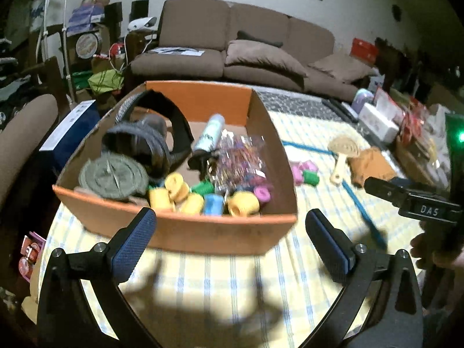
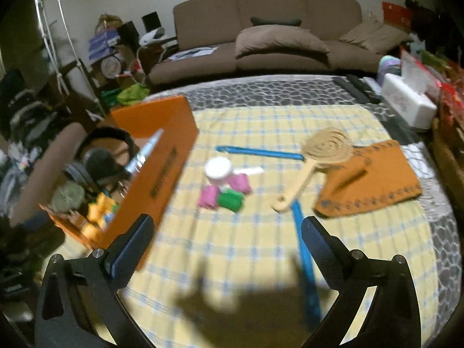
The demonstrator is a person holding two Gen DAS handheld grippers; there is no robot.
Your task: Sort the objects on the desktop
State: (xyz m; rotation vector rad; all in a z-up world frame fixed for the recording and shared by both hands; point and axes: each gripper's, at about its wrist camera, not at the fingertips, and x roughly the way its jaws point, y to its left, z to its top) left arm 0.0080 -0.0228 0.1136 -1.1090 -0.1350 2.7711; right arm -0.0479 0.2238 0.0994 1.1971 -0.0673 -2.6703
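Observation:
An orange cardboard box (image 1: 185, 229) (image 2: 162, 156) on the checked tablecloth holds headphones (image 1: 145, 139), a grey round disc (image 1: 113, 177), a spray bottle (image 1: 208, 133), a glittery bag (image 1: 240, 159) and several yellow, green, blue and pink hair rollers (image 1: 203, 197). My left gripper (image 1: 229, 232) hangs open and empty just in front of the box. My right gripper (image 2: 227, 237) (image 1: 385, 191) is open and empty above the cloth. Beyond it lie pink and green rollers (image 2: 223, 195) (image 1: 304, 174), a white-lidded jar (image 2: 219, 169), a wooden brush (image 2: 316, 156) (image 1: 342, 150), an orange cloth (image 2: 371, 179) and blue strips (image 2: 304, 255).
A white tissue box (image 2: 406, 104) and red packets (image 1: 411, 121) crowd the table's right edge. A dark remote (image 2: 362, 88) lies at the far side. A brown sofa (image 1: 232, 46) stands behind the table. A chair back (image 1: 20, 133) and clutter are on the left.

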